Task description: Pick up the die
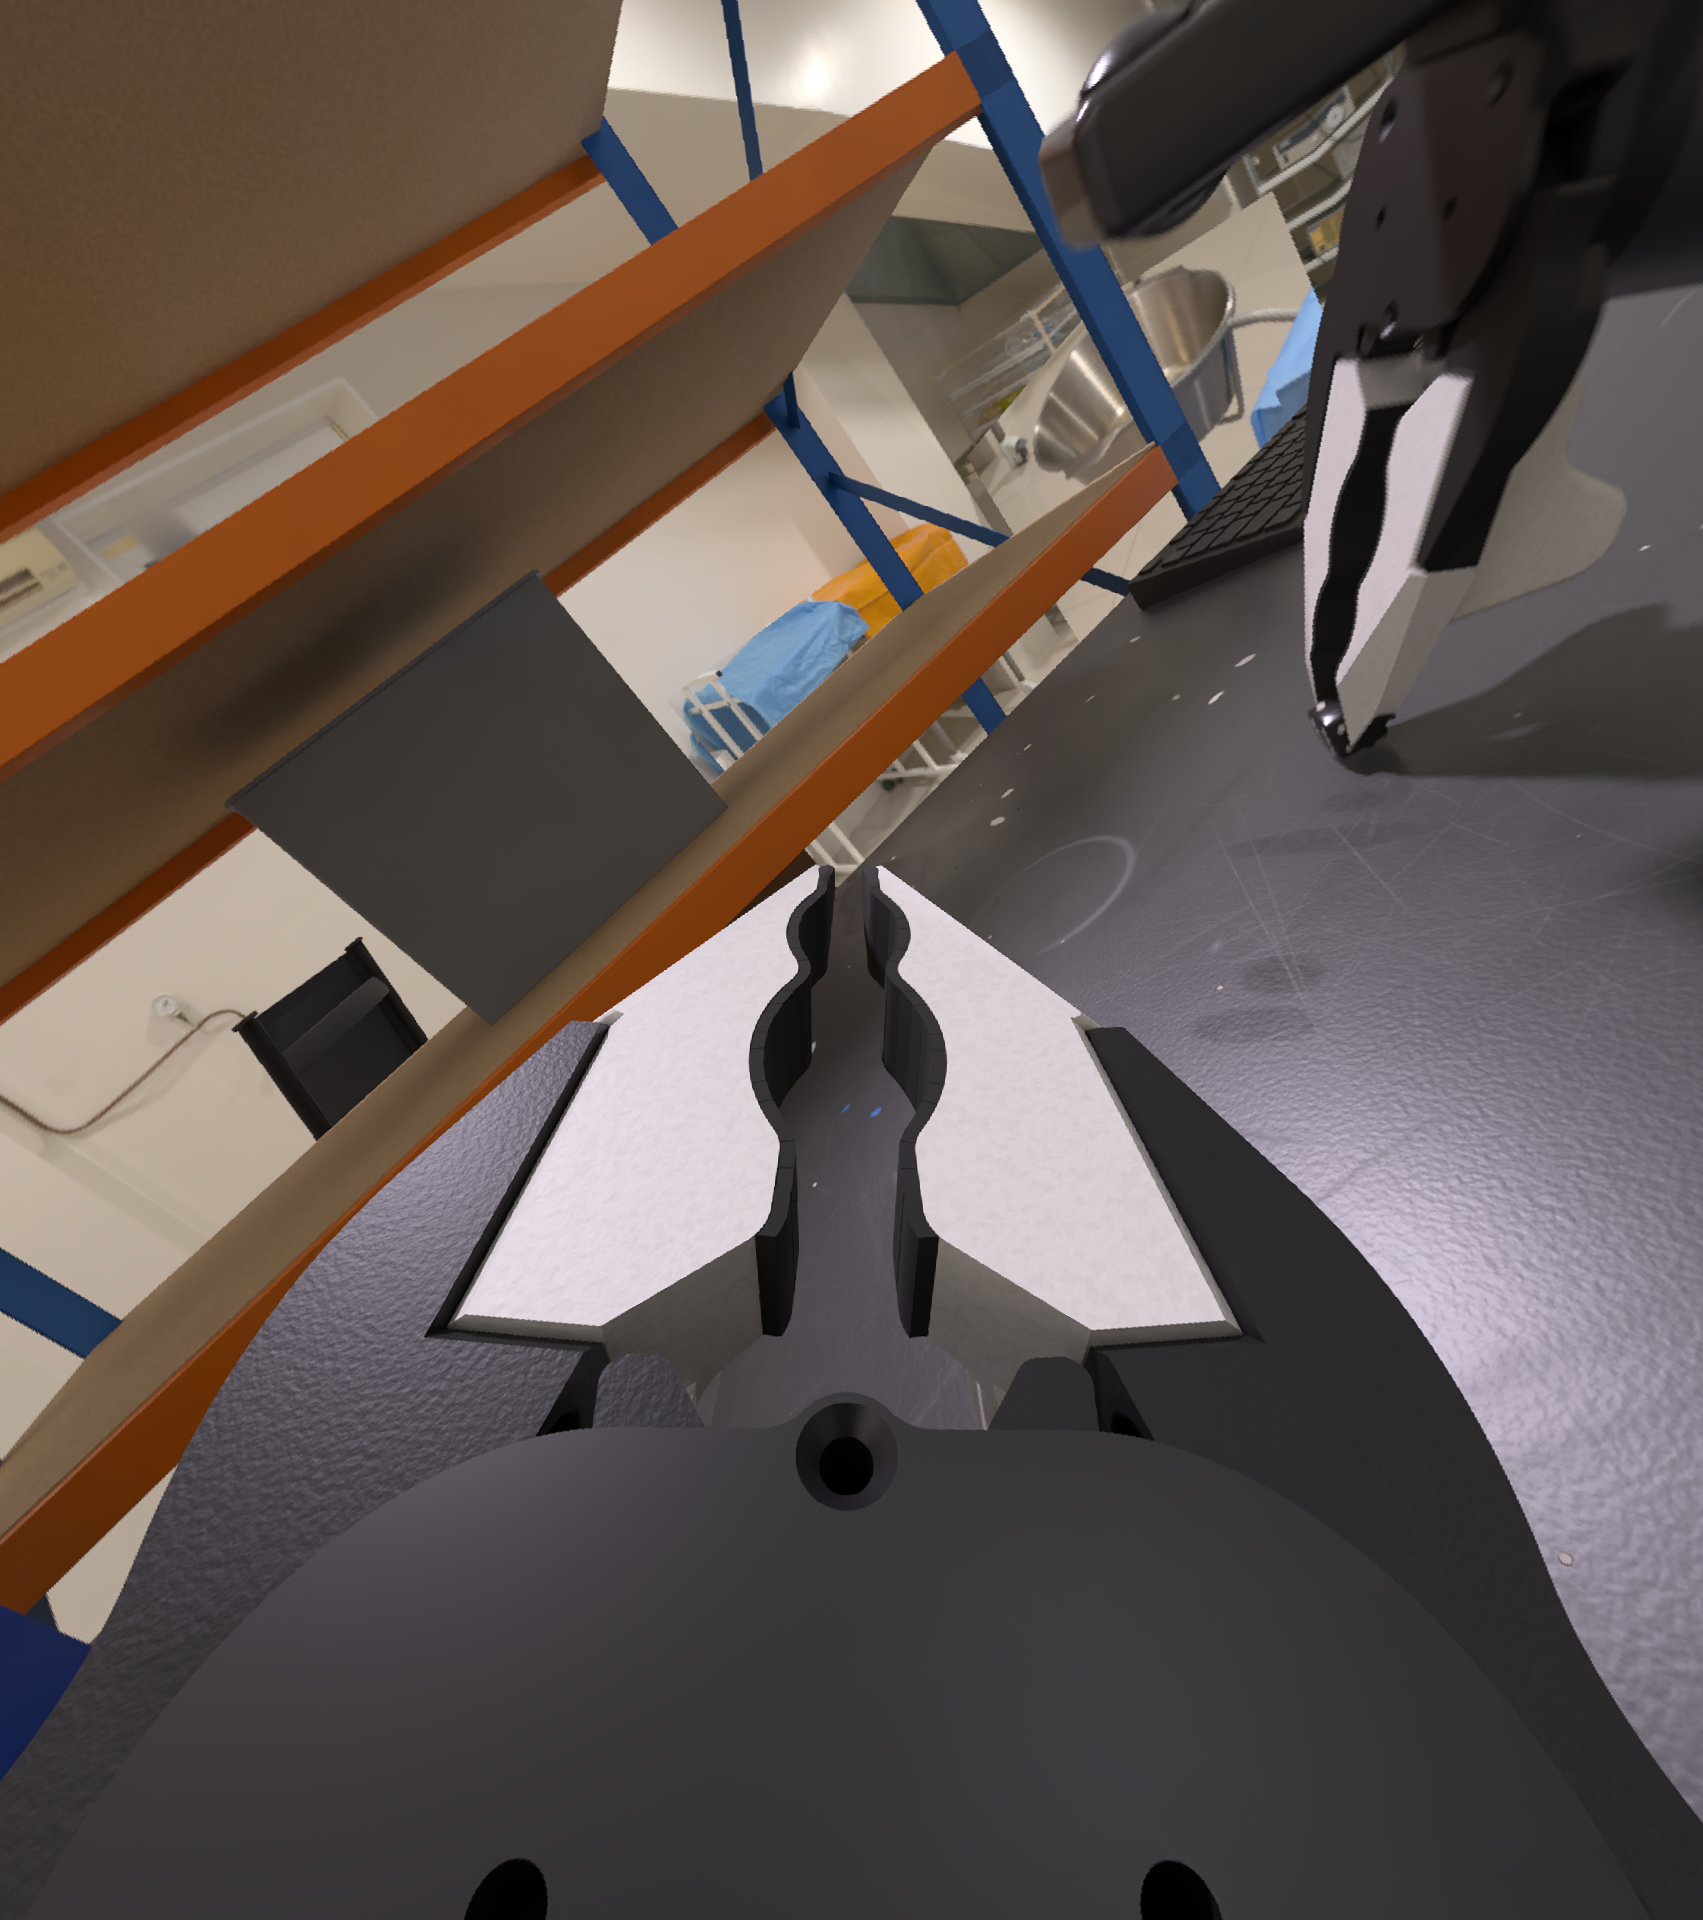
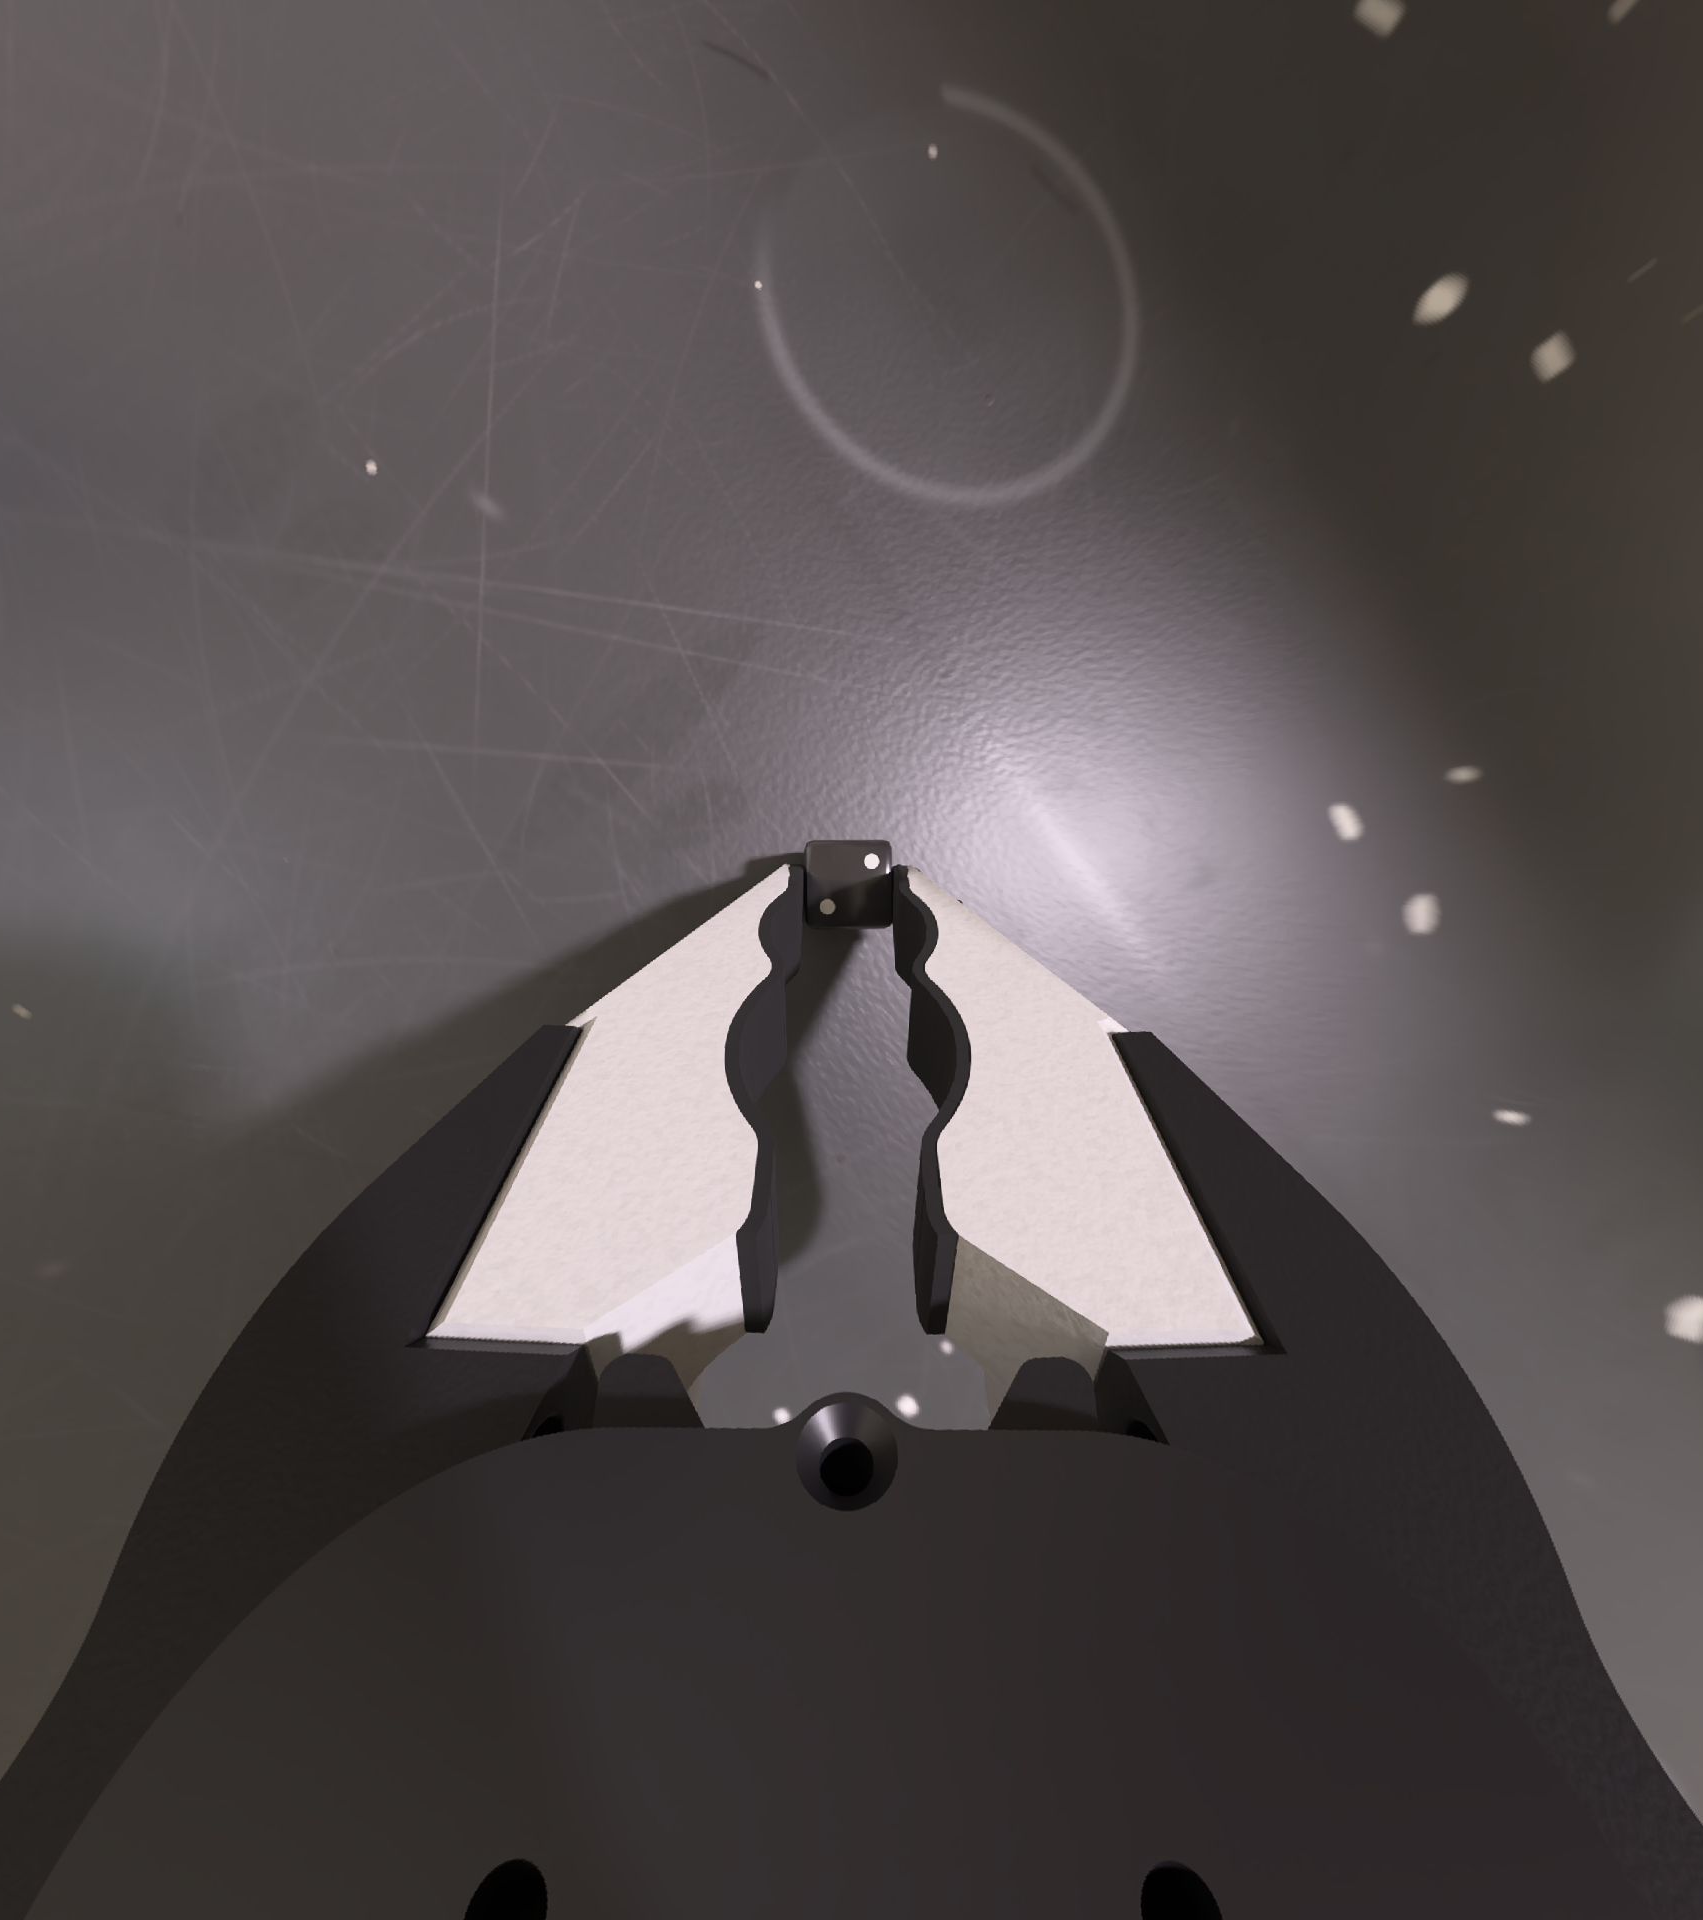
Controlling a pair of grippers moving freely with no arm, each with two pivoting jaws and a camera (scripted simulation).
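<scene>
Die point(image 2: 847, 883): small, black, with white dots, caught right at the very tips of the right gripper point(image 2: 848, 881). Squeezed from left and right by the two dark fingertips point(image 2: 793, 914), with the jaws almost closed and only a thin gap left for the little cube. Not deep inside, only at the far end of the jaws, so probably a light hold.

Seen from the left wrist view, same die point(image 1: 1333, 724) as a tiny dark bit at the bottom tip of the right gripper point(image 1: 1346, 727), very close to the grey table point(image 1: 1449, 1143). Touching the table or just off it? Too hard to tell.

Grabbing part looks done. Lifting part looks left to do, or only just begun. Could slip out if pulled up too fast, being so small and held only at the tips.

Left gripper point(image 1: 848, 883) near the table edge, jaws nearly together, holding nothing. Beyond it on the left, an orange and blue shelf rack point(image 1: 618, 343) with a dark box point(image 1: 483, 790). Far off, a black keyboard point(image 1: 1231, 520) on the table.
</scene>
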